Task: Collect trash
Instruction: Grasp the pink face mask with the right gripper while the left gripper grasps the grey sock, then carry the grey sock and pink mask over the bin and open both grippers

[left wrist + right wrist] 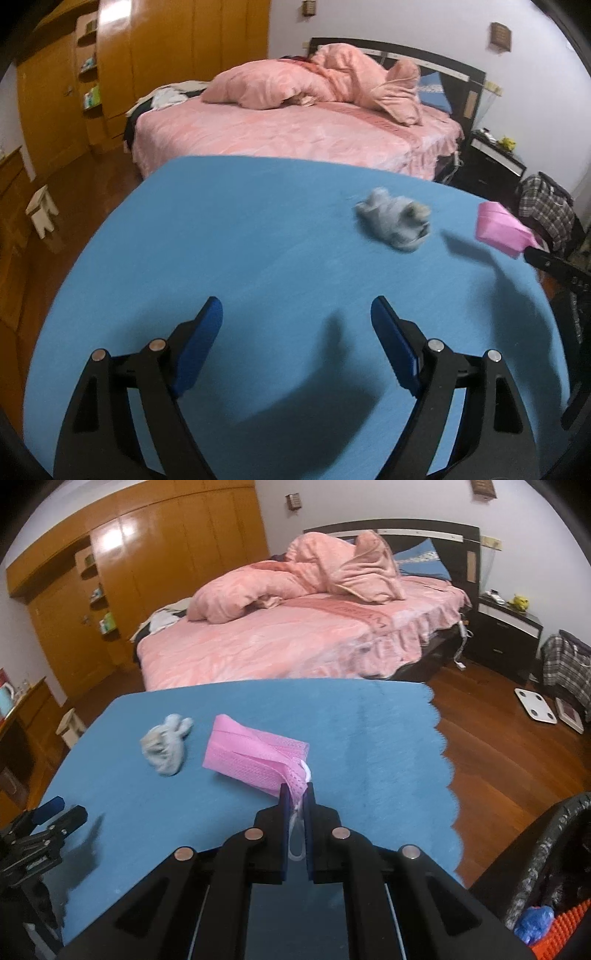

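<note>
A table covered by a blue cloth (258, 709) holds a crumpled grey-white tissue wad (165, 744), which lies at about ten o'clock from the right gripper (296, 790). That gripper's black jaws with blue pads are pressed together on the edge and white ear loop of a pink pleated face mask (255, 757), whose body sticks out ahead above the cloth. The left gripper (297, 308) hovers over the cloth with jaws spread wide around nothing, the wad (395, 218) at its one o'clock, while a black-lined trash bin (546, 864) sits at four o'clock of the right gripper.
</note>
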`<state>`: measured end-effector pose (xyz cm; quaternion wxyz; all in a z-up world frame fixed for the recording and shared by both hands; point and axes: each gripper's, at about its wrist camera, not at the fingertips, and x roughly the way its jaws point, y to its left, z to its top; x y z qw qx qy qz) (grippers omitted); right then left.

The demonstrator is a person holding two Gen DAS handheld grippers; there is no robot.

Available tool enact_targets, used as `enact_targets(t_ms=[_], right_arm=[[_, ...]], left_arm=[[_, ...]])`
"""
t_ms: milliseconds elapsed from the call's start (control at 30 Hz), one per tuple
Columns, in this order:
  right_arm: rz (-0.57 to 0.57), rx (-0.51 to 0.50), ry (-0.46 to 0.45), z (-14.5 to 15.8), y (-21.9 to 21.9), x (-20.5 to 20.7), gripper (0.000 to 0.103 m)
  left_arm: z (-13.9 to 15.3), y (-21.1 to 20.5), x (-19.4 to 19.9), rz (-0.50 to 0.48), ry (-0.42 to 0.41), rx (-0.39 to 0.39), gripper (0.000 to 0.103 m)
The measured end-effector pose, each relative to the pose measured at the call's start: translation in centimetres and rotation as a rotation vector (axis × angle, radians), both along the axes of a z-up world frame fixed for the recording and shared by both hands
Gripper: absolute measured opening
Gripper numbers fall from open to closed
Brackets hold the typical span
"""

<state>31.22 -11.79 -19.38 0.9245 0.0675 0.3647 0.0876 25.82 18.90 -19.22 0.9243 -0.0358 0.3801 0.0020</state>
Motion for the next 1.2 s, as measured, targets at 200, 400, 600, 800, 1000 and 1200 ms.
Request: enact_targets(t_ms=[200, 400, 600, 800, 1000, 1200], right_arm=[[-0.029, -0.007, 0.0, -0.7, -0.8, 1.9, 0.007], [-0.046, 0.011, 0.017, -1.6, -1.7, 3.3, 0.007], [-0.047, 0.035, 0.031, -2.1, -2.2, 3.6, 0.007], [-0.037, 0.022, 0.034, -2.1, -1.8, 3.5, 0.007], [-0.037, 0.019, 0.039, -2.2, -1.6, 3.5, 0.007], [-0.025, 0.014, 0.03, -1.8, -1.5, 3.4, 0.007]], left_arm=[[0.2, -3.6, 3.2, -0.052, -0.018, -0.018, 0.08], [0.2, -6.4, 7.0, -0.075, -0.018, -0.033, 0.082], [-0.7, -7.8, 10.1, -0.07, 0.017, -0.027, 0.083], [-2.0, -8.2, 11.7, -0.081, 0.088, -0.018, 0.055], [-1.8, -8.7, 11.1, -0.096, 0.065, -0.003, 0.046], [-0.3, -8.9, 9.4, -0.103, 0.003, 0.013, 0.045]])
